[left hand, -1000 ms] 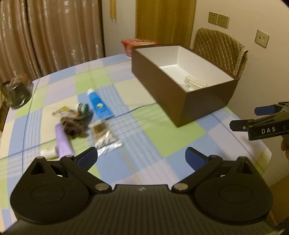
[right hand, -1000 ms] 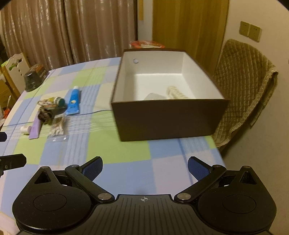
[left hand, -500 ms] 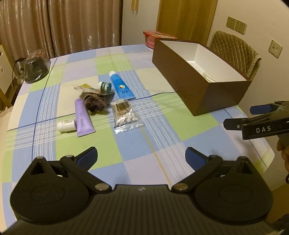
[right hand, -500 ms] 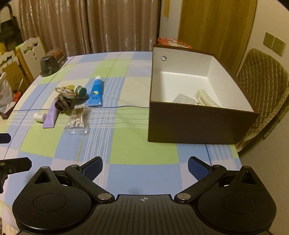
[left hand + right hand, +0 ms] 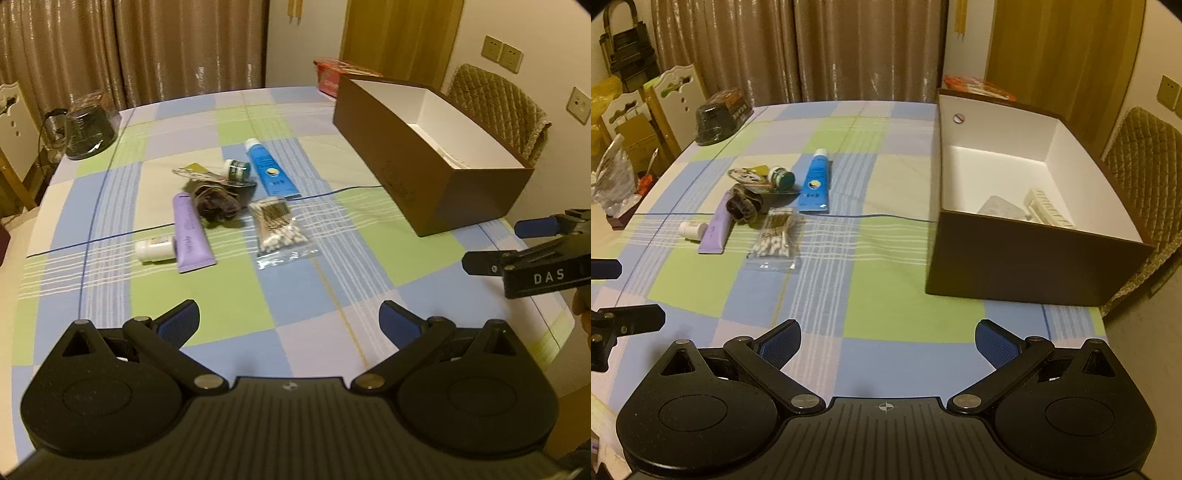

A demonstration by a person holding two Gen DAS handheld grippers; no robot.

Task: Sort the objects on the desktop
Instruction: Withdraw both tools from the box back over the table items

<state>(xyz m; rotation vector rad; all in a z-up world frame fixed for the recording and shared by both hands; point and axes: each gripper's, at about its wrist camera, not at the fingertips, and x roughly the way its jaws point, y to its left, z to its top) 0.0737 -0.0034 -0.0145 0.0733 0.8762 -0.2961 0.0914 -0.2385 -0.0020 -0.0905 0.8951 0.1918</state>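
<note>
- Left gripper [image 5: 290, 317], right gripper [image 5: 888, 338]: both spread apart, empty, above the counter [image 5: 295, 295] edge.
- Cotton-swab bag [image 5: 277, 225], blue tube [image 5: 269, 172], purple tube [image 5: 190, 230]: clustered left of the brown box [image 5: 1034, 258].
- Step: approach; next, reach for one item, likely the swab bag.

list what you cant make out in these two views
- Box contents: in the left wrist view the near wall hides nearly everything inside.
- Two pale items in the box: in the right wrist view they are partly cut off by the front wall and too blurred to identify.
- Print on the blue tube: too small in both views.
- Dark clump: blurred; kind unclear.
</note>
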